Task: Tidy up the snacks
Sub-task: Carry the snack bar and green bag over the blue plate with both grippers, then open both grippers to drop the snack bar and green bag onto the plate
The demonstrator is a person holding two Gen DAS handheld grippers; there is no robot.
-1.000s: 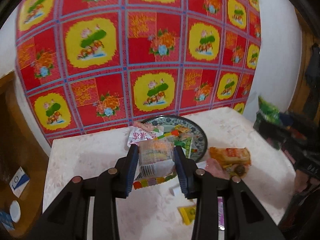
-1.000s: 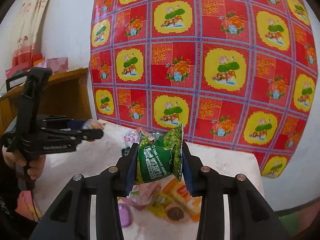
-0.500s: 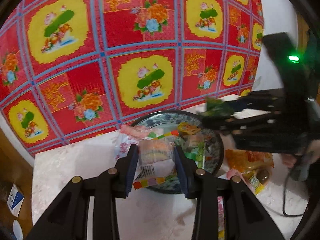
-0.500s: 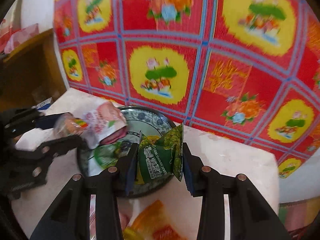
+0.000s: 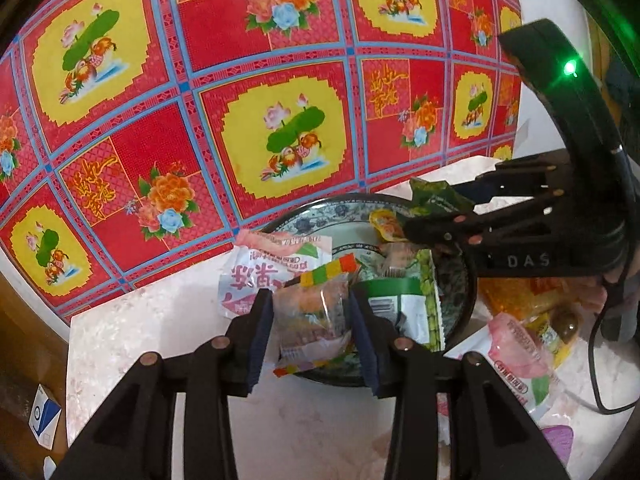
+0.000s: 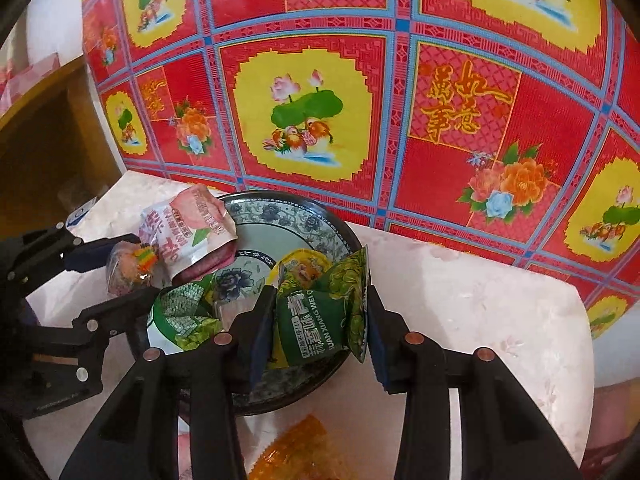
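A blue-and-white patterned plate stands on the pale marble table by the wall. My left gripper hangs over the plate's near-left rim. Between its pads is a clear snack packet with rainbow-striped ends; the jaws are opening but the pads still touch it. My right gripper is shut on a green snack packet, low over the plate's right side. Lying in the plate are a pink-and-white packet, a green-and-white packet and an orange jelly cup.
Orange packets, a pink packet and a purple item lie on the table to the plate's right. A red patterned cloth covers the wall behind. A wooden cabinet stands to the left. A black cable trails at the right.
Both grippers moved forward and down over the plate, each still carrying its packet. The right gripper came in from the right side of the left wrist view.
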